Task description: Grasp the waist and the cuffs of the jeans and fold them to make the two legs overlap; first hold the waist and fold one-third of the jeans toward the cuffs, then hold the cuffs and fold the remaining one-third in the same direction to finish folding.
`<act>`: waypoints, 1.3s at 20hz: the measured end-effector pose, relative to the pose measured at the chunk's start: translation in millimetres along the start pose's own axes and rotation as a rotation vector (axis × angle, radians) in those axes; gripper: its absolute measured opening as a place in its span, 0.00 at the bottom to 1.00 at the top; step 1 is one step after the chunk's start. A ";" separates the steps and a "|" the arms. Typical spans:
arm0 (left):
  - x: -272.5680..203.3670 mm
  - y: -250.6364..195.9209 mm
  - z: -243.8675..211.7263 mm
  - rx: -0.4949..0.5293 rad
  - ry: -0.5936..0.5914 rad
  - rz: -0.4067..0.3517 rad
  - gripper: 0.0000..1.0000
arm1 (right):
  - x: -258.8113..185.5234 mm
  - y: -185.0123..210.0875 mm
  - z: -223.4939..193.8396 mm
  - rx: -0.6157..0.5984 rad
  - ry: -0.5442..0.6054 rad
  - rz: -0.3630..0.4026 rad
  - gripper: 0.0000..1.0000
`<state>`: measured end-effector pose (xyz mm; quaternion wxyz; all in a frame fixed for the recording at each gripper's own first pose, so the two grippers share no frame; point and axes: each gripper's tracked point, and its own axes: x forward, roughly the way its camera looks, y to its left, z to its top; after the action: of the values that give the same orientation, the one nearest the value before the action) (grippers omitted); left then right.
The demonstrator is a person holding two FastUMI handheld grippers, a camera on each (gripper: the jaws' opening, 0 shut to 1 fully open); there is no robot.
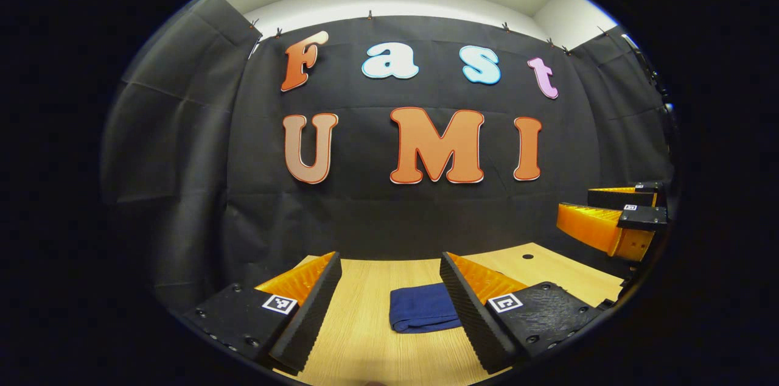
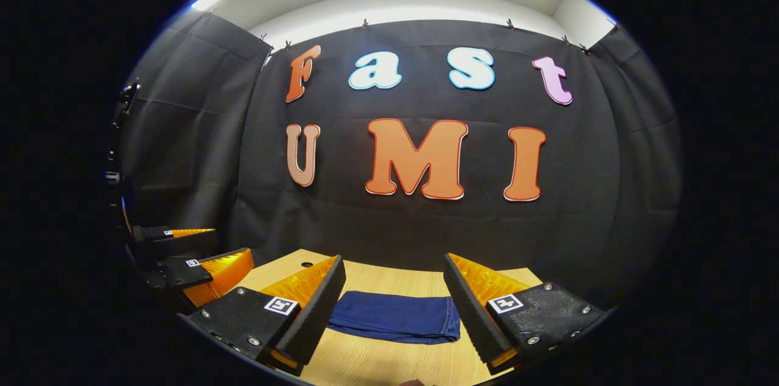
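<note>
Presently, left gripper view: your left tool (image 1: 389, 288) stands wide, its two fingers spread and holding nothing. Between them, lying flat on the pale wood-grain tabletop (image 1: 365, 343), is the dark blue denim jeans bundle (image 1: 423, 308), compact and rectangular, with a rounded folded edge towards you. Its right part is hidden behind your right-hand finger. Off to the right, raised above the tabletop, hangs your right tool (image 1: 599, 215), its fingers seemingly apart and carrying no cloth.

Right gripper view: your right tool (image 2: 394, 288) is likewise wide and empty. The jeans (image 2: 395, 317) lie flat on the tabletop (image 2: 389, 364) between its fingers, stacked in layers, light stitching visible at the right edge. Your left tool (image 2: 201, 252) shows at the far left, clear of the cloth.

Judgement: the jeans look fully folded, so the task appears at or past its last step. Neither tool touches the denim. Next move, if any: check that the layers sit square; should one edge overhang, you would need to lower a tool and nip only that top layer.
</note>
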<state>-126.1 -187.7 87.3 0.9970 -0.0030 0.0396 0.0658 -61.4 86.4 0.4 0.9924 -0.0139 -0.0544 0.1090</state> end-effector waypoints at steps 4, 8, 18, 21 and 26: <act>1.6 1.1 8.7 0.022 -0.015 0.047 1.00 | 10.0 -5.7 3.9 0.023 -0.029 0.037 0.98; 7.5 -10.9 21.4 -0.003 -0.045 0.085 0.98 | 7.9 -25.2 11.8 0.025 -0.044 0.066 0.98; 21.3 -51.0 13.9 -0.002 -0.016 0.057 1.00 | 1.4 -65.6 -1.0 0.063 -0.019 0.029 0.98; 20.5 -46.3 14.7 0.003 -0.017 0.061 1.00 | -2.6 -63.4 -3.9 0.052 -0.012 0.029 0.98; 18.9 -42.1 11.1 0.006 -0.008 0.053 1.00 | -8.6 -61.9 -8.7 0.053 0.010 0.018 0.98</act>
<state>-101.0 -226.8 97.0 0.9951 0.0015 0.0357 0.0920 -55.5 24.0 -6.7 0.9917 0.0113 -0.0464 0.1191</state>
